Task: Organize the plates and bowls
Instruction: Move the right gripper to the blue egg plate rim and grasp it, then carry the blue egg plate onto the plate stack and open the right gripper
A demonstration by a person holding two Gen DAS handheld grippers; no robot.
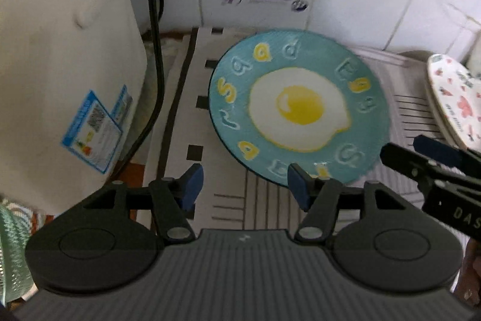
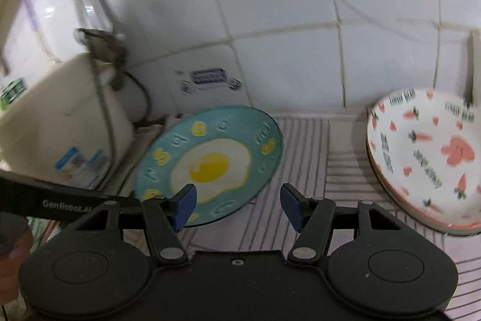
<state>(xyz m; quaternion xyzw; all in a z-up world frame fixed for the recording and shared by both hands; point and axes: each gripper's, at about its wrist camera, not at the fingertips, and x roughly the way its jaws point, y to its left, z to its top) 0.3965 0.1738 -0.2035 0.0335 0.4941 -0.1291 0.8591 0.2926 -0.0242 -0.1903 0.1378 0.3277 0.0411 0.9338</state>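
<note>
Now, with both jaw pairs apart and empty, bring your left gripper (image 1: 243, 185) onto the near rim of the round teal fried-egg ceramic plate (image 1: 297, 107), lying flat at the striped mat's (image 2: 300, 146) left edge; right gripper (image 2: 237, 206) hovers beside it, well apart from the carrot-print white bowl (image 2: 427, 158) at the mat's right edge.

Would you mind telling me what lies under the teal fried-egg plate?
The teal plate rests on a white striped mat with black squares along its edge. Whatever is directly beneath the plate is covered, so I cannot see it.
</note>
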